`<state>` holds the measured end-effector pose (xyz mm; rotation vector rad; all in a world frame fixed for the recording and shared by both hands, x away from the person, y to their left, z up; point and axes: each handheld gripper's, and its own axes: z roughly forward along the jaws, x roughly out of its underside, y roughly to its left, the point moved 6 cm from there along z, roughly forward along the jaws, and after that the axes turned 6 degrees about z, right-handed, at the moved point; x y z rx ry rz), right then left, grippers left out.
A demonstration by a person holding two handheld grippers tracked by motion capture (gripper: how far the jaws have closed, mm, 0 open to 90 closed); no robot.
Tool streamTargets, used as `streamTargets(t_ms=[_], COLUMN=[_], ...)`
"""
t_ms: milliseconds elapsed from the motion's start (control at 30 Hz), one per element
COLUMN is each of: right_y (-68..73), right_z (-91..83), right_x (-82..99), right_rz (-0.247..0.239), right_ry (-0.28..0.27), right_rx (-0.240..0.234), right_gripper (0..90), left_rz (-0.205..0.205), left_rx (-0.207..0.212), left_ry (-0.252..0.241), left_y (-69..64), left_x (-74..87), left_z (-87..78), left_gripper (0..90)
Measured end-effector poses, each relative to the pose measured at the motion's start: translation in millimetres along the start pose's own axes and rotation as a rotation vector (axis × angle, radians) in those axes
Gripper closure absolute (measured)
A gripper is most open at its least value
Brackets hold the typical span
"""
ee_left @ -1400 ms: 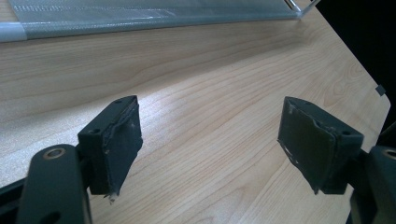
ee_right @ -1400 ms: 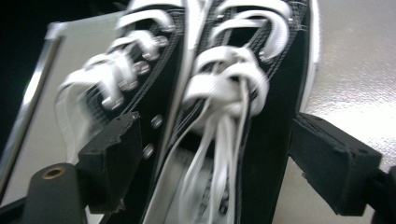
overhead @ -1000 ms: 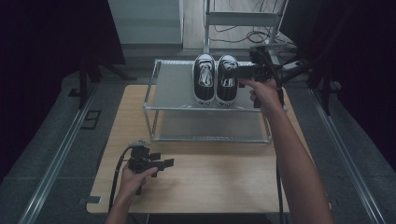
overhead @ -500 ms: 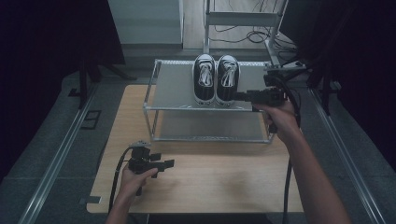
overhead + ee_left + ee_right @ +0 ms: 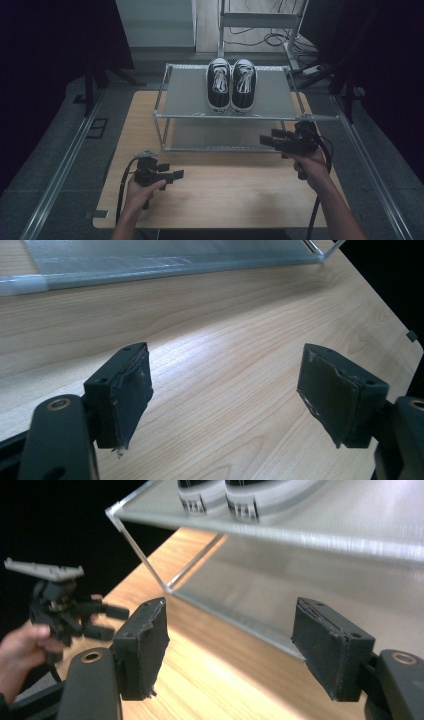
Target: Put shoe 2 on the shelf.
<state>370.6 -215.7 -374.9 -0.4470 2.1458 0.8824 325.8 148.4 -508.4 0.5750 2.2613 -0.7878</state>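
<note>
A pair of black-and-white sneakers stands side by side on the top shelf of a metal rack; their heels show in the right gripper view. My right gripper hovers in front of the rack's right end and points left. Its jaws have just been closing a little and stand open with nothing between them. At the near left, my left gripper stays low over the wooden table, jaws apart over bare wood. It also appears far off in the right gripper view.
The rack has a lower shelf under the top one. A metal rail runs along the floor at the left. Cables lie on the floor behind the table. A table corner lies ahead of my left gripper.
My right hand has come down and back from beside the sneakers on the top shelf to the rack's front right end. The left hand has not moved.
</note>
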Motion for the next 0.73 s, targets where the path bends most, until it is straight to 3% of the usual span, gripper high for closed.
streamTargets(t_ms=[200, 600, 733], right_y=[-10.0, -10.8, -17.8], right_z=[0.9, 0.4, -0.9], right_x=[31.2, 35.7, 46.9], right_rz=[-0.018, -0.046, -0.045], right_ry=[0.0, -0.027, -0.033], right_rx=[-0.003, 0.001, 0.002], right_gripper=[30.8, 30.8, 29.9], left_rz=[-0.003, 0.001, 0.013], left_rx=[-0.005, -0.024, -0.07], left_ry=[0.0, 0.005, 0.01], left_y=[1.3, 6.0, 12.2], left_x=[0.5, 2.3, 5.0], left_z=[-0.3, 0.7, 2.5], left_gripper=[21.8, 21.9, 21.6])
